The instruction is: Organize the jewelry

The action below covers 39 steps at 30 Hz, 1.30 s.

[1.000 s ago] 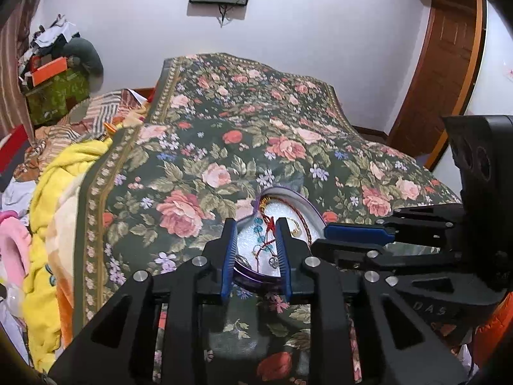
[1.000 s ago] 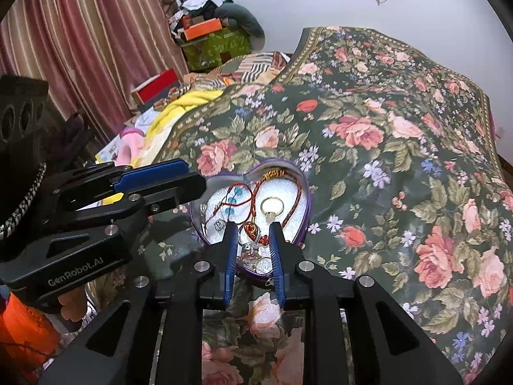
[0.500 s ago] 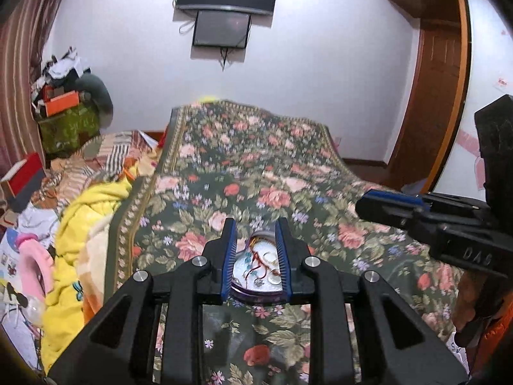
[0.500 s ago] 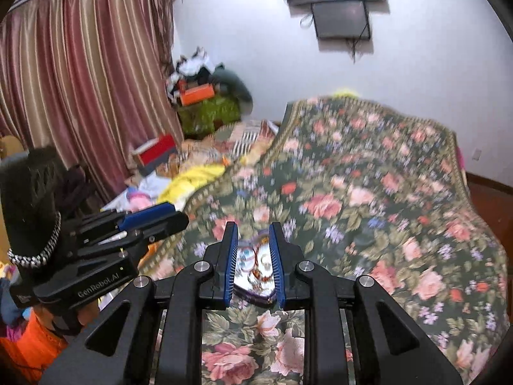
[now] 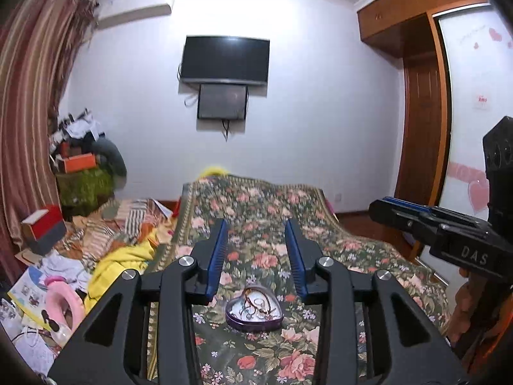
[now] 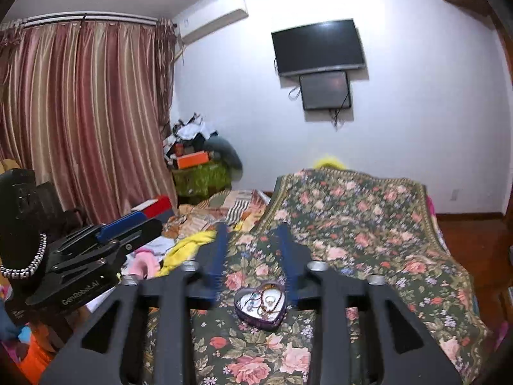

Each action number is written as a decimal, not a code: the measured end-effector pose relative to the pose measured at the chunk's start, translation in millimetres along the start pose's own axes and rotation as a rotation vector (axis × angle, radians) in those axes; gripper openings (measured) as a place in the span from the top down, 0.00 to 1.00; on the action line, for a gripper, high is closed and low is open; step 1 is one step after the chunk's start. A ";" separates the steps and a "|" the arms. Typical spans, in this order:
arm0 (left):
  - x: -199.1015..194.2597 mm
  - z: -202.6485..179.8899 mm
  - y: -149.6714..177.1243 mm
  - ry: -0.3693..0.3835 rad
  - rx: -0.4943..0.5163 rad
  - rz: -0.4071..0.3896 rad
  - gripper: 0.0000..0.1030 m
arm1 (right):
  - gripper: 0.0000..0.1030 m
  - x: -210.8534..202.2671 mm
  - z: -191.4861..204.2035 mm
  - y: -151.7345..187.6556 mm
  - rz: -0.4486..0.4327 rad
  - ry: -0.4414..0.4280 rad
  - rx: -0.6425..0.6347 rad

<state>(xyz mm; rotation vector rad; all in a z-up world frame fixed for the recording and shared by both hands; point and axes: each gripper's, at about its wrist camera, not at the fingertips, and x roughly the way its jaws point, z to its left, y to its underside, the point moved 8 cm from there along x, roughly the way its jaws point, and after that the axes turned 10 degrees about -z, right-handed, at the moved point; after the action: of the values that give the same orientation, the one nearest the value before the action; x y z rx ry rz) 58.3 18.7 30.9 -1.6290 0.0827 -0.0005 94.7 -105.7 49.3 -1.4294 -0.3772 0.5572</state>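
Observation:
A purple heart-shaped tin (image 5: 254,312) lies open on the floral bedspread (image 5: 266,224), with several tangled necklaces, beads and a ring inside. It also shows in the right wrist view (image 6: 260,304). My left gripper (image 5: 256,258) is open and empty, held well above and behind the tin. My right gripper (image 6: 253,258) is open and empty, also raised far back from the tin. Each gripper shows in the other's view, the right one (image 5: 416,215) at the right edge and the left one (image 6: 125,227) at the left.
A heap of yellow and striped clothes (image 5: 125,256) lies left of the bedspread, with a red box (image 5: 45,227) and clutter beyond. A TV (image 5: 224,61) hangs on the far wall. Curtains (image 6: 80,122) are at the left, a wooden wardrobe (image 5: 420,134) at the right.
Both grippers have pulled up and far back from the tin, which now looks small and distant. Both sets of jaws have opened wider. The tin has not moved.

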 end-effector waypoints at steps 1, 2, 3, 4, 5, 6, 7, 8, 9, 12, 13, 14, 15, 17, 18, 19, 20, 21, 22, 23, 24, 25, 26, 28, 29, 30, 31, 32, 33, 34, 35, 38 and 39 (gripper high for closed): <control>-5.7 -0.9 -3.9 -0.010 0.003 -0.015 0.56 | 0.47 -4.5 1.6 -1.9 -0.017 0.012 -0.008; -8.9 -0.9 -5.7 -0.019 0.006 -0.024 0.52 | 0.42 -7.3 2.9 -4.0 -0.030 0.022 -0.017; -12.0 -0.5 -7.5 -0.029 0.007 -0.033 0.44 | 0.37 -10.3 5.0 -5.9 -0.040 0.031 -0.027; -15.5 0.0 -9.6 -0.039 0.007 -0.044 0.40 | 0.35 -12.4 6.3 -7.6 -0.049 0.040 -0.035; -18.7 0.8 -11.4 -0.049 0.008 -0.053 0.38 | 0.30 -13.9 6.8 -8.5 -0.057 0.050 -0.041; -20.9 2.1 -12.9 -0.057 0.008 -0.057 0.35 | 0.24 -15.0 5.9 -9.0 -0.064 0.063 -0.047; -22.6 2.8 -13.5 -0.066 0.007 -0.059 0.28 | 0.21 -15.6 5.1 -9.6 -0.070 0.075 -0.051; -24.0 4.5 -14.1 -0.079 0.005 -0.064 0.23 | 0.15 -16.6 4.4 -10.2 -0.077 0.090 -0.056; -25.9 6.3 -14.3 -0.093 0.004 -0.071 0.14 | 0.11 -18.8 4.2 -10.3 -0.080 0.099 -0.060; -31.3 12.1 -15.6 -0.128 0.000 -0.092 0.05 | 0.02 -20.0 1.6 -8.9 -0.081 0.122 -0.062; -30.8 13.8 -15.0 -0.131 0.001 -0.089 0.04 | 0.01 -22.2 2.0 -8.2 -0.082 0.125 -0.061; -31.2 14.3 -14.8 -0.131 -0.001 -0.086 0.04 | 0.01 -21.7 1.0 -7.8 -0.081 0.128 -0.059; -31.4 15.6 -13.8 -0.132 -0.003 -0.084 0.04 | 0.01 -21.7 0.0 -7.0 -0.078 0.130 -0.058; -31.4 17.0 -13.0 -0.135 -0.009 -0.080 0.04 | 0.00 -20.9 -1.1 -5.9 -0.072 0.136 -0.060; -32.5 16.5 -13.0 -0.136 -0.010 -0.079 0.04 | 0.00 -22.6 -0.2 -4.8 -0.070 0.136 -0.060; -34.1 15.9 -13.2 -0.136 -0.011 -0.079 0.04 | 0.00 -22.2 -0.4 -4.1 -0.067 0.134 -0.059; -35.1 16.5 -13.0 -0.135 -0.011 -0.078 0.04 | 0.00 -22.3 -0.4 -3.4 -0.065 0.132 -0.057; -36.4 16.1 -12.8 -0.134 -0.009 -0.078 0.04 | 0.00 -23.0 -0.4 -2.6 -0.063 0.130 -0.057; -36.9 15.5 -13.0 -0.135 -0.008 -0.079 0.04 | 0.00 -23.5 0.1 -2.5 -0.062 0.130 -0.058; -37.2 15.1 -13.0 -0.134 -0.006 -0.079 0.04 | 0.00 -23.6 0.7 -2.5 -0.061 0.128 -0.059; -37.0 14.6 -12.6 -0.133 -0.005 -0.078 0.04 | 0.00 -24.1 1.3 -2.6 -0.061 0.127 -0.060; -36.3 14.1 -12.5 -0.131 -0.005 -0.078 0.04 | 0.00 -24.0 1.6 -2.8 -0.060 0.126 -0.061; -36.0 14.0 -12.6 -0.130 -0.004 -0.077 0.04 | 0.00 -24.2 2.0 -2.8 -0.060 0.126 -0.061; -34.6 12.8 -11.3 -0.128 -0.003 -0.075 0.04 | 0.00 -24.2 1.9 -2.0 -0.058 0.125 -0.062; -34.8 12.5 -10.9 -0.127 -0.002 -0.074 0.04 | 0.00 -24.0 1.9 -1.7 -0.056 0.125 -0.062; -34.7 12.3 -10.2 -0.126 -0.002 -0.072 0.04 | 0.00 -24.3 1.5 -1.6 -0.055 0.124 -0.060; -34.5 12.0 -9.7 -0.125 -0.002 -0.070 0.04 | 0.00 -23.8 2.0 -1.1 -0.055 0.123 -0.058; -34.3 11.9 -9.5 -0.123 -0.003 -0.069 0.04 | 0.00 -23.7 2.0 -0.6 -0.053 0.123 -0.056; -33.9 10.3 -9.0 -0.123 -0.003 -0.068 0.04 | 0.00 -23.2 1.7 -0.5 -0.050 0.123 -0.056; -33.5 10.2 -8.2 -0.122 -0.004 -0.066 0.04 | 0.00 -23.0 1.5 -0.5 -0.048 0.122 -0.055; -33.0 10.9 -8.2 -0.122 -0.006 -0.065 0.04 | 0.00 -22.9 1.4 -0.4 -0.046 0.122 -0.056; -31.7 12.7 -8.1 -0.121 -0.009 -0.062 0.04 | 0.00 -21.9 1.3 -0.2 -0.041 0.121 -0.055; -31.3 13.4 -7.7 -0.122 -0.009 -0.061 0.04 | 0.00 -21.3 1.4 -0.7 -0.040 0.121 -0.055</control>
<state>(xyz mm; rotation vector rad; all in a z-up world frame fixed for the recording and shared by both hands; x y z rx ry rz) 28.2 34.2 39.4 -1.6362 -0.0607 0.0523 76.6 -116.8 51.9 -1.4977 -0.3256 0.4287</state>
